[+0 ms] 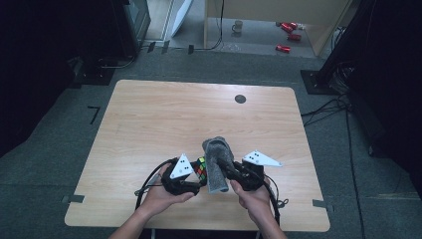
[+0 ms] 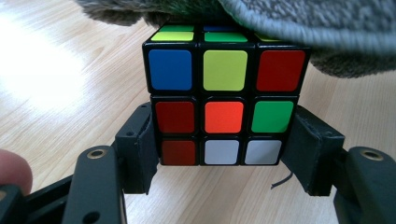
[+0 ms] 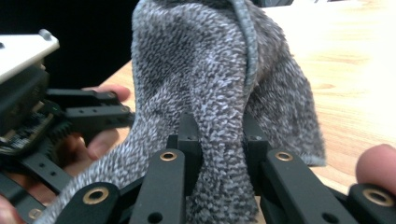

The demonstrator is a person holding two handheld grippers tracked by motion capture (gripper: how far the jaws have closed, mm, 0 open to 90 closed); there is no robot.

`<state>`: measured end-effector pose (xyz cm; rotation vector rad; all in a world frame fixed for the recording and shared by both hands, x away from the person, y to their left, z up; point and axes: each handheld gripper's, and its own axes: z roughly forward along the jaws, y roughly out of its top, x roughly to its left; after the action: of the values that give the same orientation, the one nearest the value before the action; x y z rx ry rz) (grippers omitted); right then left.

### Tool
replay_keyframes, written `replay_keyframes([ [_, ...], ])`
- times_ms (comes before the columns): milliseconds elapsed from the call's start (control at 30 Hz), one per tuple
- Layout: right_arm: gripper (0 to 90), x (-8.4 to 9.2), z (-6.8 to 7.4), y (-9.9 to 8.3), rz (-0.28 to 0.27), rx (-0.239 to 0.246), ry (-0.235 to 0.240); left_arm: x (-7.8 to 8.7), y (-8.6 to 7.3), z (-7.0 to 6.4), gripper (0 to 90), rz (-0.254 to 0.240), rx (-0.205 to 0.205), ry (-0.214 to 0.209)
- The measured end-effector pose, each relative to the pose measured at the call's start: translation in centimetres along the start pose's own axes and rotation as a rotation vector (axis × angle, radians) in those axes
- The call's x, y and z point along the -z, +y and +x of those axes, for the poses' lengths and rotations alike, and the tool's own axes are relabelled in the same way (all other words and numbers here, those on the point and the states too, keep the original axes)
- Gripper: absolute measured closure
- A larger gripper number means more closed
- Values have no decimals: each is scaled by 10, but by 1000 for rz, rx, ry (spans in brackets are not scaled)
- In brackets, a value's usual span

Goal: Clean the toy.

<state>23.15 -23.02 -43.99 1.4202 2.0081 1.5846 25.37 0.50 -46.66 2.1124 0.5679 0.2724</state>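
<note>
In the high view, the two hands come in over the near edge of the table [image 1: 149, 109], close to the middle of that edge. The left hand [image 1: 161, 196] carries the left gripper [image 1: 195, 175], and the right hand [image 1: 256, 194] carries the right gripper [image 1: 225, 170]; a grey three-cornered plate sits on top of each.

The left gripper is pinching the puzzle cube [image 2: 224, 100]. In the left gripper view its two black jaws press on the left and right sides of the cube, at the lowest row of stickers. The cube is held just beside the cloth, above the near part of the table.

The right gripper is pinching the grey cloth [image 3: 210, 93]. In the right gripper view the jaws stand close together with a fold of the cloth squeezed between them. The cloth rises above the jaws and hangs down on both sides. In the left gripper view the cloth lies over the top of the cube and touches it.

Farther away, near the far edge of the table, there is a small dark round spot [image 1: 240, 98].
</note>
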Motion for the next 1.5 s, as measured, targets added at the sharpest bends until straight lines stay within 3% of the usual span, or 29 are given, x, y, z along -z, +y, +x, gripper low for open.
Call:
replay_keyframes([
  [233,768,2,14,-1,-21,76,4,-2,2,-9,358,-4,-55,21],
  [300,770,1,7,-1,-24,68,-36,-2,2,-13,359,2,-84,3],
  [433,770,0,-3,-3,-20,19,-38,-2,2,-15,359,8,-95,-13],
  [667,770,2,12,-2,-47,58,-39,1,3,-14,359,-15,-86,-26],
  [867,769,3,-12,-2,-35,-35,-29,5,2,-7,359,-27,-68,-36],
  [967,769,3,-9,-1,-44,-52,2,4,3,-9,359,-26,-69,-40],
  [1100,768,3,4,1,-49,-6,-5,4,3,-9,359,-25,-71,-42],
  [1233,767,2,-6,-1,-41,-9,-52,6,3,-7,359,-25,-67,-41],
  [1300,767,3,-10,-3,-43,-25,-43,5,3,-7,359,-22,-70,-41],
  [1367,766,3,-5,-2,-45,-10,-33,3,3,-8,358,-14,-69,-41],
  [1500,762,2,15,-2,-58,86,-25,3,3,-9,359,-13,-71,-41],
])
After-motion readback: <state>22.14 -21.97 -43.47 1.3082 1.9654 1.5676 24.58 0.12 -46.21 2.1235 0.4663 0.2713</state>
